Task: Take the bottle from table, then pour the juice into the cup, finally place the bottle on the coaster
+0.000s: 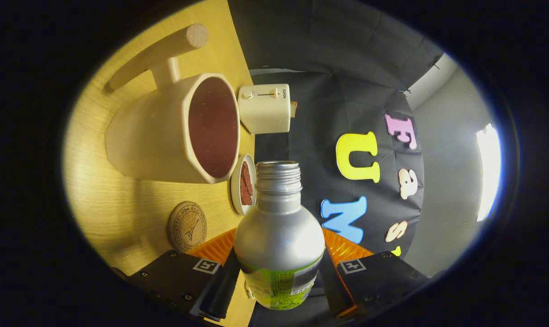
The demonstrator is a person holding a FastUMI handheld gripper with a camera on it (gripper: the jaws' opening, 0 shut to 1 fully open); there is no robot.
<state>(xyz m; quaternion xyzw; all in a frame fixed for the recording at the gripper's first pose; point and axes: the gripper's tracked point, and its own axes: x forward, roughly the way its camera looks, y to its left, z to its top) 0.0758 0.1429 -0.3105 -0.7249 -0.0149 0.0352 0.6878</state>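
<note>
Silver metal filled the near ground: the bottle (pixel 279 236) sat clamped between the two fingers of the gripper (pixel 278 268), which were closed in on its body, one pressing each flank. A green label wrapped the bottle's lower part, down where the fingers met it. Its threaded neck was uncapped and pointed forward, away from the fingers. The whole view was rolled over on its side, so the wooden table (pixel 106 195) stood like a wall beside the bottle, and the bottle's neck ran level with the tabletop, not upright on it.

Just ahead of one finger, a round cork coaster (pixel 187 226) lay flat on the table, bare, with a printed mark on its face. The bottle was clear of it.

Beyond the bottle's mouth, a small pale dish (pixel 244 184) rested on the table with reddish-brown pieces in it. Past that stood the cup (pixel 174 129), a large cream one with faceted sides and a dark reddish inside. The bottle's mouth was near the cup's rim but apart from it. A wooden peg handle (pixel 163 52) stuck out from the cup's far side.

Farther on, next to the cup's rim, was a cream toaster (pixel 264 108) with a slider on its face. A black cloth wall (pixel 329 68) hung behind.
</note>
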